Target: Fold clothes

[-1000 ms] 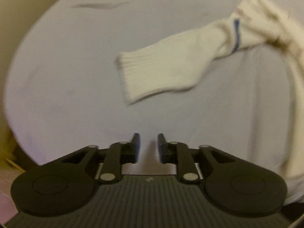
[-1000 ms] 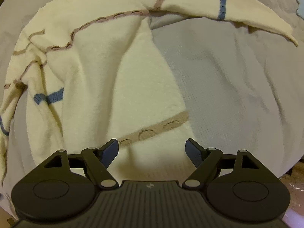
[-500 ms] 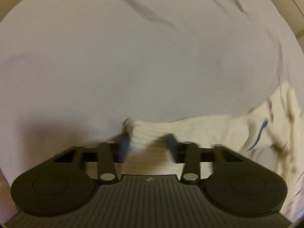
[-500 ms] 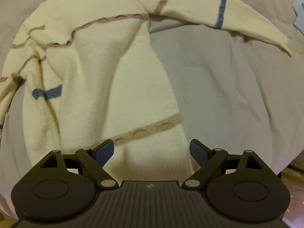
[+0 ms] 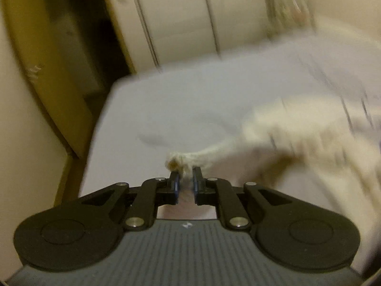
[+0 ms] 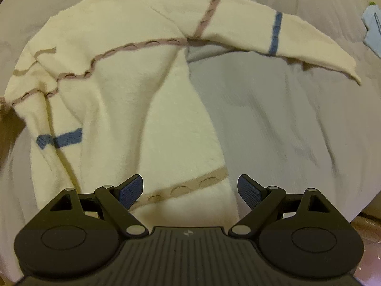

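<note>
Two tongs: left tongs (image 5: 185, 178) clamped on sweater (image 6: 133, 109) cuff, right tongs (image 6: 190, 188) apart.

Cream sweater (image 6: 114, 109) lies spread, one cuff (image 5: 177, 163) apparently lifted.

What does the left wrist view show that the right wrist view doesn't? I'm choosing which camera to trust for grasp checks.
Only the left wrist view shows the left gripper shut on the sweater cuff, lifted, plus pale cabinet doors behind the bed. Only the right wrist view shows the right gripper open above the hem, the sweater's tan and blue stripes, and a light blue item at the far right. Both show the cream sweater and grey bedcover.
</note>
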